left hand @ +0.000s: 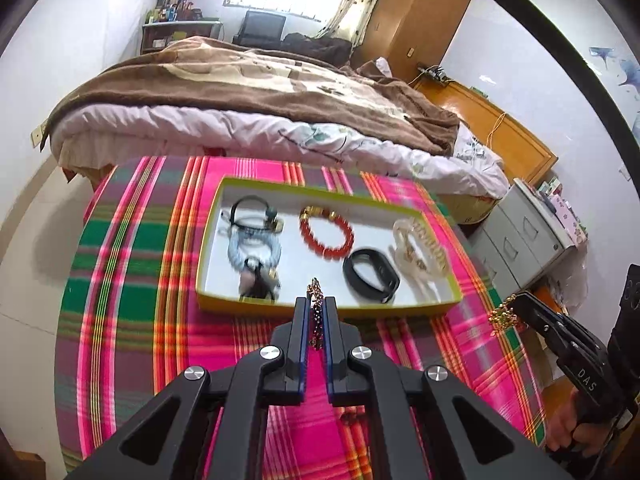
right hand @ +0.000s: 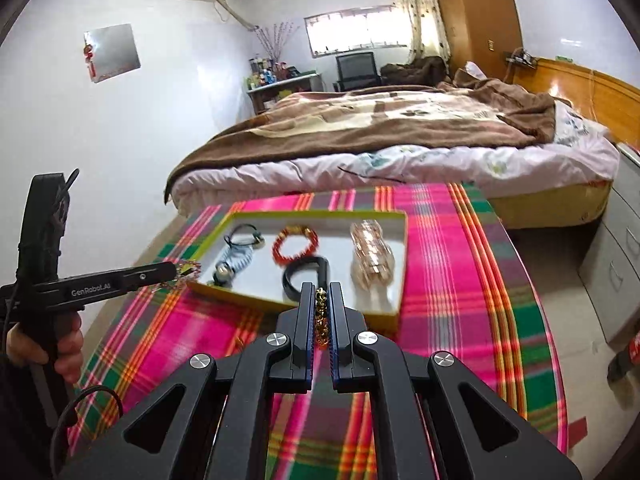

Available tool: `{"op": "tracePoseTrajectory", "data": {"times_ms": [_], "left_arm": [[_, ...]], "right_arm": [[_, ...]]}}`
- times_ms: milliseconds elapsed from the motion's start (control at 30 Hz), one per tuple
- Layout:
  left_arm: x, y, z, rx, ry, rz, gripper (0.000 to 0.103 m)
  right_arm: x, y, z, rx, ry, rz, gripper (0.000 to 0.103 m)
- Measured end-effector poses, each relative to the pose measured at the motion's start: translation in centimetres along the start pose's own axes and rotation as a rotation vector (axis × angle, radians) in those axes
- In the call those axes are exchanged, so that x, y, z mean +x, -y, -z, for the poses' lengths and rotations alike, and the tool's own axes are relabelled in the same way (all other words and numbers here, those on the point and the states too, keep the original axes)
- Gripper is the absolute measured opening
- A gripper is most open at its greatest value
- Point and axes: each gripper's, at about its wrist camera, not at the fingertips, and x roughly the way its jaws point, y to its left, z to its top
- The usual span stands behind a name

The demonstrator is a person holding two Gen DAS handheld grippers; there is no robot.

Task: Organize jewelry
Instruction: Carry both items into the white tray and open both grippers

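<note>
Both grippers are loaded. Your left gripper is clamped narrow on a dark chain, and your right gripper is pinched on a gold chain. Both hang above the plaid cloth, just short of the tray.

Judging by the layout, the step is the drop-in. From the left camera, free floor shows at the tray's 6 o'clock, between the grey bundle at 9 and the black band at 4. Aim the dark chain there.

For the gold chain, the right camera shows a bare strip at 5 o'clock, between the black band and the pale bangles. Carry each chain fully over the rim first, lower it close, then ease the jaws apart, 1 gripper at a time. The risk, I'd say, is a link snagging on the pads or draping over the red beads.
</note>
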Motion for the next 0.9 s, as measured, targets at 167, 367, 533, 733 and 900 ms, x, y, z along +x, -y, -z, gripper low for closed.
{"op": "tracePoseTrajectory", "data": {"times_ms": [167, 367, 533, 733, 900], "left_arm": [[0.7, -0.2, -1.9, -0.016, 0.014, 0.019, 0.006], [3.0, -0.2, -3.3, -0.027, -0.002, 0.036, 0.006], [5.7, -0.6, -3.6, -0.055, -0.035, 0.049, 0.006], [8.8, -1.1, -3.3, -0.080, -0.079, 0.053, 0.006], [10.3, -1.3, -3.0, -0.079, -0.102, 0.044, 0.006]], "right_arm": [[1.9, 0.0, -1.7, -0.003, -0.014, -0.033, 0.006], [4.8, 0.3, -2.6, -0.003, -0.048, -0.050, 0.006], [7.5, 0.9, -2.2, -0.006, -0.105, -0.053, 0.006], [9.8, 1.5, -1.3, -0.016, -0.151, -0.051, 0.006], [10.8, 1.8, -0.6, -0.037, -0.182, -0.036, 0.006]]}}
